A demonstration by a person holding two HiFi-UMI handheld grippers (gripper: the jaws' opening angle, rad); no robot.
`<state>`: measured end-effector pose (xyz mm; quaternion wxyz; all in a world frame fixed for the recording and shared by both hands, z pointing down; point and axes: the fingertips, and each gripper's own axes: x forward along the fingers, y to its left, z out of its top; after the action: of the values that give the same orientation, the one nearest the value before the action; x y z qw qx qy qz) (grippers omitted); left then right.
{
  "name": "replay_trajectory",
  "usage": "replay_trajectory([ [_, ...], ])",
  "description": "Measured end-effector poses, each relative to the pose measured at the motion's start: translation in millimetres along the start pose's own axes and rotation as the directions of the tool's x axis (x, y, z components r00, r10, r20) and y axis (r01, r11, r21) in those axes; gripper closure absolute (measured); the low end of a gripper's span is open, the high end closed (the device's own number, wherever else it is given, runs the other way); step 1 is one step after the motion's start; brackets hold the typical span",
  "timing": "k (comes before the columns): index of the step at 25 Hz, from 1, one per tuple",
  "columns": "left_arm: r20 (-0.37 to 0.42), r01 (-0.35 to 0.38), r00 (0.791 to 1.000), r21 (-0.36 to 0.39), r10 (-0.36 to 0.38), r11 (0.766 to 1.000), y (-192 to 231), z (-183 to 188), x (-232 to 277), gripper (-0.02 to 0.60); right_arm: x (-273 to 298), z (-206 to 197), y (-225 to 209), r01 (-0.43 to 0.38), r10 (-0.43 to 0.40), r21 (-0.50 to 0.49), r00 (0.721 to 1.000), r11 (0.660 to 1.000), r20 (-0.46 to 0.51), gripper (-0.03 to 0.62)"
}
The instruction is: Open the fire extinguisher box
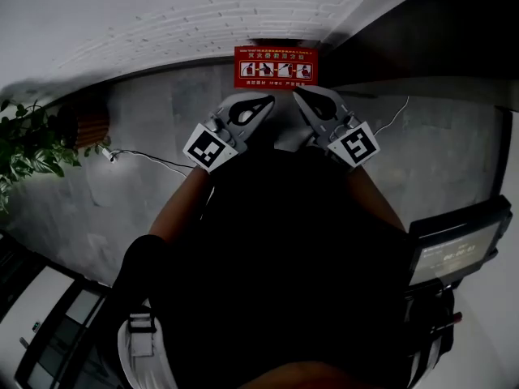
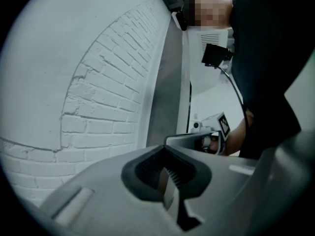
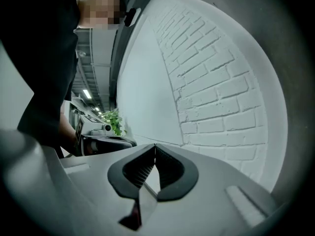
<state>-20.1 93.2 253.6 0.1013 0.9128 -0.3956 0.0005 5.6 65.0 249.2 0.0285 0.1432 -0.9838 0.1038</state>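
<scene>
The red fire extinguisher box (image 1: 276, 66), with white pictograms on its top face, stands on the floor against the white brick wall (image 1: 203, 23). I hold both grippers side by side in front of my body, pointing toward the box and short of it. My left gripper (image 1: 266, 101) is shut, its tips meeting with nothing between them (image 2: 165, 149). My right gripper (image 1: 302, 96) is shut and empty too (image 3: 155, 146). Each gripper view shows only wall beyond the jaws, plus the other gripper alongside; the box is not seen in them.
A leafy potted plant (image 1: 28, 144) stands at the left, also visible past the right gripper's jaws (image 3: 113, 119). A thin cable (image 1: 150, 159) runs across the grey floor at left, and another cable (image 1: 393, 112) at right. A dark device with a screen (image 1: 454, 245) sits at my right.
</scene>
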Motion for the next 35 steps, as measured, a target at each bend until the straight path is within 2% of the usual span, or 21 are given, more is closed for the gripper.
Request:
replay_trajectory([
  [5, 0.001, 0.081, 0.997, -0.020, -0.081, 0.996, 49.3, 1.0, -22.0, 0.580, 42.7, -4.0, 1.8, 0.110, -0.110, 0.009, 0.994, 0.994, -0.023, 0.585],
  [10, 0.004, 0.110, 0.994, -0.024, -0.110, 0.994, 75.8, -5.6, -32.0, 0.580, 62.3, -10.4, -1.9, 0.165, -0.165, 0.016, 0.986, 0.986, -0.030, 0.585],
  [14, 0.004, 0.097, 0.995, -0.057, -0.097, 0.994, 87.0, -14.4, -33.5, 0.580, 75.3, -13.2, -4.7, 0.169, -0.169, 0.018, 0.985, 0.985, -0.030, 0.585],
  [20, -0.030, 0.054, 0.998, -0.058, -0.056, 0.997, 99.3, -34.4, -24.4, 0.580, 86.3, -31.4, -19.7, 0.159, -0.158, 0.032, 0.987, 0.987, -0.034, 0.585],
  [23, -0.034, 0.026, 0.999, -0.065, -0.028, 0.998, 108.8, -46.9, -17.3, 0.580, 91.1, -50.2, -30.1, 0.156, -0.153, 0.088, 0.987, 0.984, -0.041, 0.585],
  [28, -0.084, 0.008, 0.996, -0.053, -0.013, 0.999, 110.9, -88.9, 0.0, 0.580, 83.8, -108.7, -62.2, 0.217, -0.212, 0.256, 0.976, 0.942, -0.047, 0.585],
  [35, -0.147, 0.035, 0.988, -0.097, -0.049, 0.995, 102.7, -159.5, 38.1, 0.580, 63.8, -208.5, -108.7, 0.349, -0.338, 0.435, 0.935, 0.830, -0.104, 0.585],
])
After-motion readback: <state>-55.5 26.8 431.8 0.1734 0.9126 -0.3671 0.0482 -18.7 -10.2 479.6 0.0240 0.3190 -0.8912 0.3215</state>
